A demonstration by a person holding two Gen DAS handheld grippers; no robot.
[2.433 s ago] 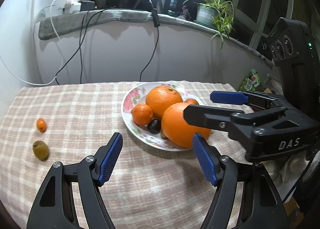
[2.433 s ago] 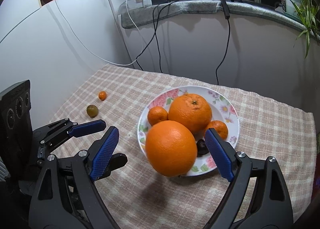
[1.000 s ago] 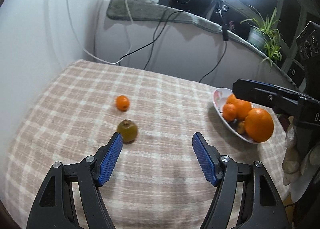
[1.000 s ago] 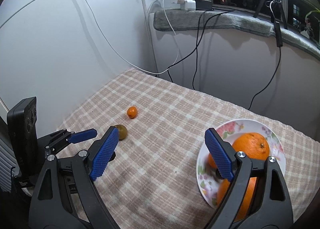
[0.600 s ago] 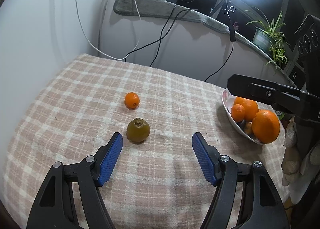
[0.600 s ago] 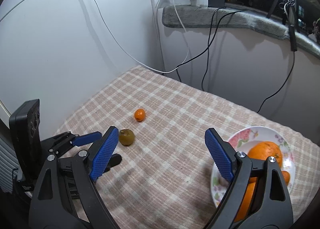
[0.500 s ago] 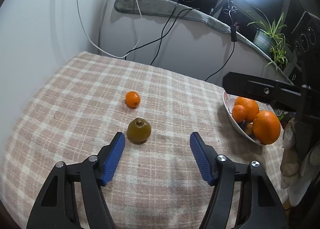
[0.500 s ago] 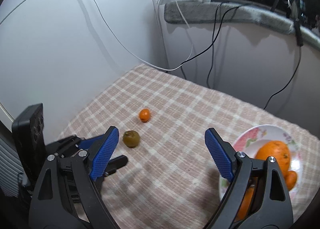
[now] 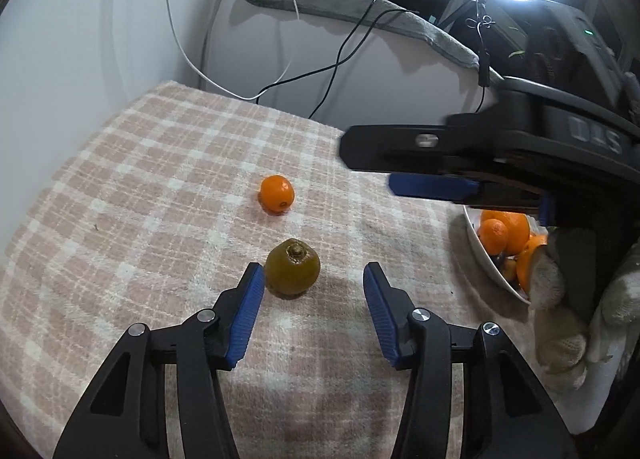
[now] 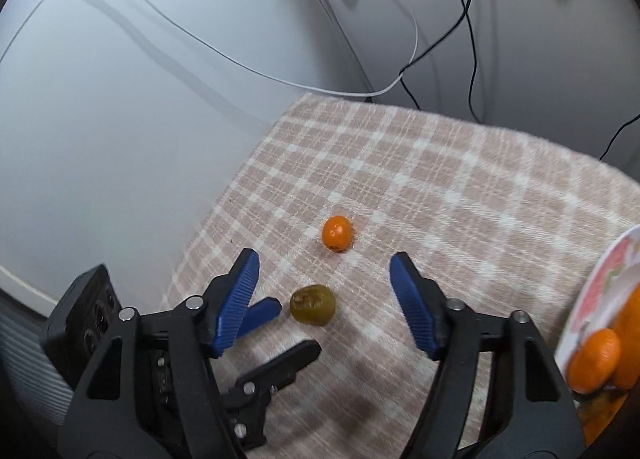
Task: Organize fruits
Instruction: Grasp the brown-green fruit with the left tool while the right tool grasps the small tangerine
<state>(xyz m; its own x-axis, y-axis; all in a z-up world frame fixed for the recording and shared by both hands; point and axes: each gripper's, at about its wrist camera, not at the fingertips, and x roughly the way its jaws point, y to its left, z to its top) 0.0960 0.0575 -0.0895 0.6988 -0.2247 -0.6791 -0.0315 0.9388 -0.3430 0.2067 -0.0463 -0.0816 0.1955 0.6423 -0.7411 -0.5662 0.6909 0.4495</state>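
- Olive-brown fruit: small and round, dull skin, its puckered stem end turned upward, resting on the checked tablecloth.
- Small orange fruit: glossy and slightly oval, lying just beyond the olive-brown fruit, apart from it.
- Plate: white with a floral rim, holding several oranges, well apart to the right of the olive-brown fruit.

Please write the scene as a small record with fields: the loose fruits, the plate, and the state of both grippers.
surface: checked cloth
loose fruits: small orange fruit; green-brown fruit
plate: flowered plate, oranges on it
left gripper: open, jaws just been closing, green-brown fruit at its tips, not pressed
right gripper: open, jaws just been closing, nothing gripped
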